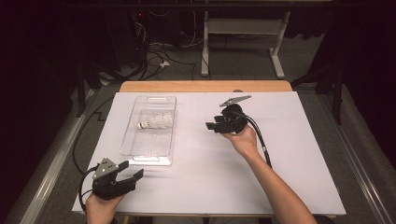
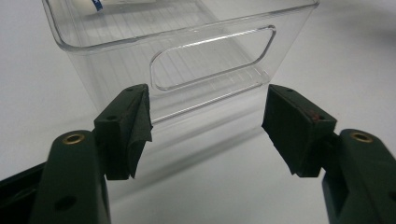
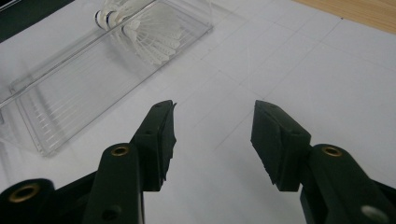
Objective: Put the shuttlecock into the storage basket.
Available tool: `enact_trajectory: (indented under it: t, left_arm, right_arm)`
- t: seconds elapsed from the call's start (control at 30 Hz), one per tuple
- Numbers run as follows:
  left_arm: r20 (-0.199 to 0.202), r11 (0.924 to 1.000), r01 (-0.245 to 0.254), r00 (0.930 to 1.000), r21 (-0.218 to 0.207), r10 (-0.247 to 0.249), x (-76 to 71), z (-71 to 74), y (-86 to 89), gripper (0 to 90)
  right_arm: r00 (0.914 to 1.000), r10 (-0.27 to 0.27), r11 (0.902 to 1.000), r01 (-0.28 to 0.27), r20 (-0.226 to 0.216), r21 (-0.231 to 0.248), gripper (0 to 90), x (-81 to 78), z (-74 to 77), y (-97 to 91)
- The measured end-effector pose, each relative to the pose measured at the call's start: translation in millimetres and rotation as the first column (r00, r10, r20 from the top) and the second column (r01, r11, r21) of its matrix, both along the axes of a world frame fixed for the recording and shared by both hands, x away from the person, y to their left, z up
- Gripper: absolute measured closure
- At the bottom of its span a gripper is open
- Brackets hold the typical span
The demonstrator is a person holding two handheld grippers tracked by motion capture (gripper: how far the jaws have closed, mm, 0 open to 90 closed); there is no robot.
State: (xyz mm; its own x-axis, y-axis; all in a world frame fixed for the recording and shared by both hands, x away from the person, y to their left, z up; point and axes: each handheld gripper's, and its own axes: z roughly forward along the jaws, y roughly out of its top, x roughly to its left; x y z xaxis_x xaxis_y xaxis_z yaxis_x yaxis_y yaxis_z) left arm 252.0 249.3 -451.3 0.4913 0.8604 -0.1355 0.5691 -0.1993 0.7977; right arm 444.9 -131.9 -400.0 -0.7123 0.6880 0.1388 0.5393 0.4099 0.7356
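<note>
Clear plastic forms the long tray [image 1: 150, 140] lying on the white table cover [image 1: 289, 154], left of centre, with a white shuttlecock [image 1: 156, 122] resting inside it toward the far half, its cork end pointing left. Seen in the high view, the right gripper [image 1: 211, 126] hangs above the cover just right of the tray, well apart from the shuttlecock, aimed leftward at it; its jaws stand parted with nothing between them. At the near left corner the left gripper [image 1: 132, 169] sits just short of the tray's near end wall, jaws spread wide and empty, facing the handle cut-out [image 2: 212, 58] in that wall
</note>
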Motion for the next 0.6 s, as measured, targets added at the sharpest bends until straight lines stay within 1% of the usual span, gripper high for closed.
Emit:
enact_trajectory:
  t: [0.37, 0.43, 0.6]
  left_arm:
    - [0.000, 1.0000, 0.001, 1.0000, 0.001, -0.001, 0.0, 0.1, -0.1, 33.3]
    - [0.000, 1.0000, 0.001, 1.0000, 0.001, -0.001, 0.0, 0.1, 0.0, 33.3]
    - [0.000, 1.0000, 0.001, 1.0000, 0.002, -0.001, 0.1, 0.1, -0.1, 33.3]
  right_arm:
    - [0.9998, -0.016, 0.9999, 0.016, 0.008, -0.001, 49.6, -4.3, -0.2, -12.8]
    - [0.9997, -0.023, 0.9997, 0.023, 0.004, 0.000, 49.6, -5.5, -0.7, -14.4]
    - [0.9997, -0.024, 0.9997, 0.024, 0.007, 0.001, 49.6, -7.1, -2.3, -20.1]
